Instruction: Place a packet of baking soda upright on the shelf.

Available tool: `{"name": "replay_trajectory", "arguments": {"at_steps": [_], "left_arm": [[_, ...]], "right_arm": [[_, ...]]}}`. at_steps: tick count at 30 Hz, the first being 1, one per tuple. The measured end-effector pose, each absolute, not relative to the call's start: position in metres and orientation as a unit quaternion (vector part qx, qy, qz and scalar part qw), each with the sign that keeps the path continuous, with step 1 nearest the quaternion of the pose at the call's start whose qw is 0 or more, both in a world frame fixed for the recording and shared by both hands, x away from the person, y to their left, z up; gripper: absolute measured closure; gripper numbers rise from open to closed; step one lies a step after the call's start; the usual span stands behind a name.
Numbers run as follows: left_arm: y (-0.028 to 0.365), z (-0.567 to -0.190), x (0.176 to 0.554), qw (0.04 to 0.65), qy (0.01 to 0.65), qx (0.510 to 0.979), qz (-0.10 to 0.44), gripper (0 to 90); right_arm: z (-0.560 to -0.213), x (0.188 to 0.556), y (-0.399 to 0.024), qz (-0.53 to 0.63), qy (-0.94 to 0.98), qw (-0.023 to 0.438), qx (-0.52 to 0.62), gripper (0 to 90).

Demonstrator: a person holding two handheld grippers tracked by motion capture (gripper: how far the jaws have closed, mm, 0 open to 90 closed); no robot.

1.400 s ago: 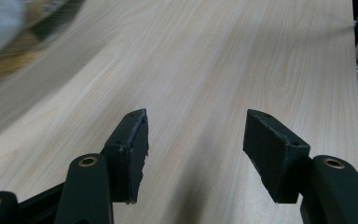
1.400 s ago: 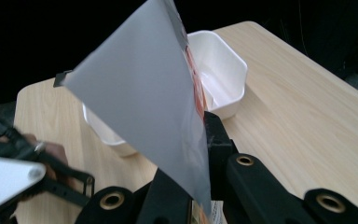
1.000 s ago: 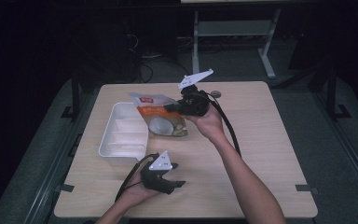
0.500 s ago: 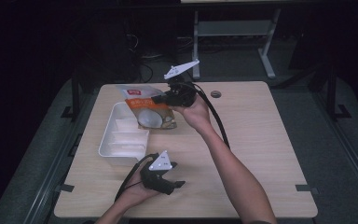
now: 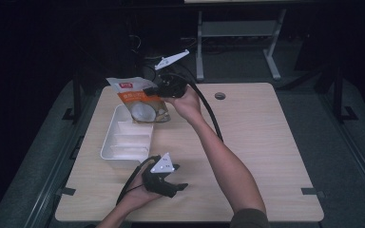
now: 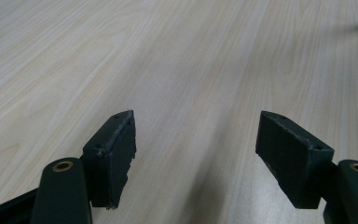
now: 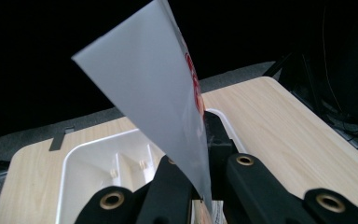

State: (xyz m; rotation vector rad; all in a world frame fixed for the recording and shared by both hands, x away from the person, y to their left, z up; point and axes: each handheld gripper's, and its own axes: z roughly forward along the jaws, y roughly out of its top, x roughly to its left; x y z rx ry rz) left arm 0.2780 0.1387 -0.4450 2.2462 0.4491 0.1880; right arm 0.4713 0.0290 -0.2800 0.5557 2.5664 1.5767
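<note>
Right gripper [image 5: 153, 89]: jaws pinch the snack pouch [image 5: 140, 100] at its edge, holding it off the wood.
Pouch position: hangs over the far end of the white divided tray [image 5: 123, 152], at 11 o'clock on the table [image 5: 266, 142].
Pouch axis: tilted, top toward 10 o'clock.
Left gripper [image 5: 173, 186]: jaws spread, empty, low at 6 o'clock.
Nearer hand: the right.

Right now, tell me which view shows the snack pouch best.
The high view: the snack pouch shows its printed front, held by the right gripper above the white divided tray. The right gripper view catches its pale back, edge-on between shut jaws. The left gripper view looks along the table.
</note>
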Motion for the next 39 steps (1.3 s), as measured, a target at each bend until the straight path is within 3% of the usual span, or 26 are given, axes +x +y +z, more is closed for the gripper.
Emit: {"name": "replay_trajectory", "arguments": {"at_steps": [26,39], "left_arm": [[0.143,-0.444,0.281,0.416,0.188,0.887,0.076,28.8],[0.145,-0.445,0.283,0.415,0.192,0.886,0.075,28.9]], "right_arm": [[-0.297,0.514,0.085,0.507,0.843,0.034,0.174,89.9],[-0.323,0.524,0.100,0.521,0.833,0.010,0.188,89.8]]}}
